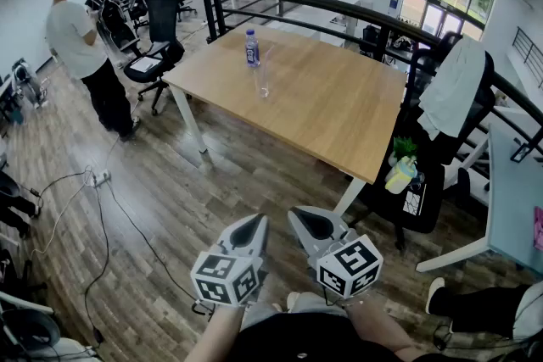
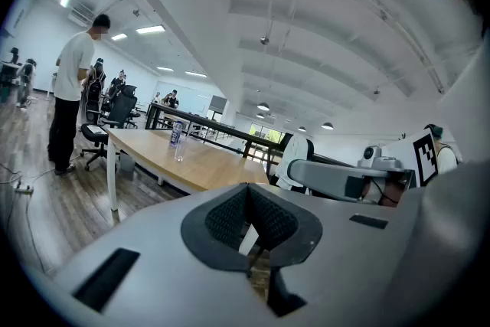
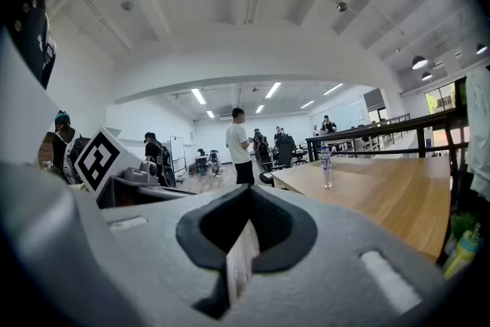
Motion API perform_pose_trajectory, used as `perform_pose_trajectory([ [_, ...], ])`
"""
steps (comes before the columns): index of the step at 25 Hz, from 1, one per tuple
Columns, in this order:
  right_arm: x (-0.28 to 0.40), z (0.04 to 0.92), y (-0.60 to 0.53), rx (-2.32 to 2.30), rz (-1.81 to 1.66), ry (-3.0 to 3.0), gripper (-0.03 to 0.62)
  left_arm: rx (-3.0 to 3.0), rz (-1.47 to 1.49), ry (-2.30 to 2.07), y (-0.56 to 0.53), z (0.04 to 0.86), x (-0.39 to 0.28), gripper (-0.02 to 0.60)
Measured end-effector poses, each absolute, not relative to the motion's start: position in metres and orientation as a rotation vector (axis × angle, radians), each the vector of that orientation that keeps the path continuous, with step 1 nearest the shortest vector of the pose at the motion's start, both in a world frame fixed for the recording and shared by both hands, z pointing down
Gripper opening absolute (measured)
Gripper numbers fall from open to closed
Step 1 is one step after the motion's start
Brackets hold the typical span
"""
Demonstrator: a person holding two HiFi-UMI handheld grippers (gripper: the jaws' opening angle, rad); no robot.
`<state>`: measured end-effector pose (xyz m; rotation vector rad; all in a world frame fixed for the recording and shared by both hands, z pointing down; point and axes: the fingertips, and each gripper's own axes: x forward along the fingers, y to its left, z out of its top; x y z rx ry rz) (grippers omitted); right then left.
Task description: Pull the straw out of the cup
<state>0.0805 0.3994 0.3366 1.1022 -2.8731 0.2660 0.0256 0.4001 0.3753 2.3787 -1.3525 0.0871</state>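
Note:
A clear cup (image 1: 262, 81) stands on the far part of the wooden table (image 1: 339, 110), just in front of a water bottle (image 1: 251, 47). The straw in it is too thin to make out clearly. From the left gripper view the cup (image 2: 179, 150) looks small and far off; in the right gripper view it overlaps the bottle (image 3: 326, 161). My left gripper (image 1: 253, 226) (image 2: 246, 199) and right gripper (image 1: 307, 223) (image 3: 249, 199) are held side by side close to my body, over the floor and well short of the table. Both have their jaws together with nothing between them.
A person in a white shirt (image 1: 81, 38) stands left of the table beside office chairs (image 1: 153, 55). A black chair draped with a white garment (image 1: 454, 89) and a small plant (image 1: 404, 150) sit at the table's right. Cables and a power strip (image 1: 97, 178) lie on the wooden floor.

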Motion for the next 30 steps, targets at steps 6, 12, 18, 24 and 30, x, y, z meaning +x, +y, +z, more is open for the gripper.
perform_pose_trajectory([
  [6,0.087,0.343,0.4,1.108,0.262,-2.849,-0.003,2.357,0.094,-1.349,0.401,0.381,0.028,0.015],
  [12,0.094,0.347,0.402,1.11,0.287,-2.836,-0.003,2.351,0.106,-1.344,0.404,0.384,0.033,0.017],
  [18,0.096,0.351,0.403,1.092,0.318,-2.857,-0.002,2.352,0.124,-1.332,0.402,0.39,0.04,0.015],
  [24,0.109,0.356,0.398,1.09,0.336,-2.863,-0.002,2.381,0.128,-1.338,0.393,0.388,0.054,0.015],
  [30,0.125,0.358,0.392,1.075,0.372,-2.895,-0.002,2.354,0.12,-1.326,0.386,0.402,0.073,0.017],
])
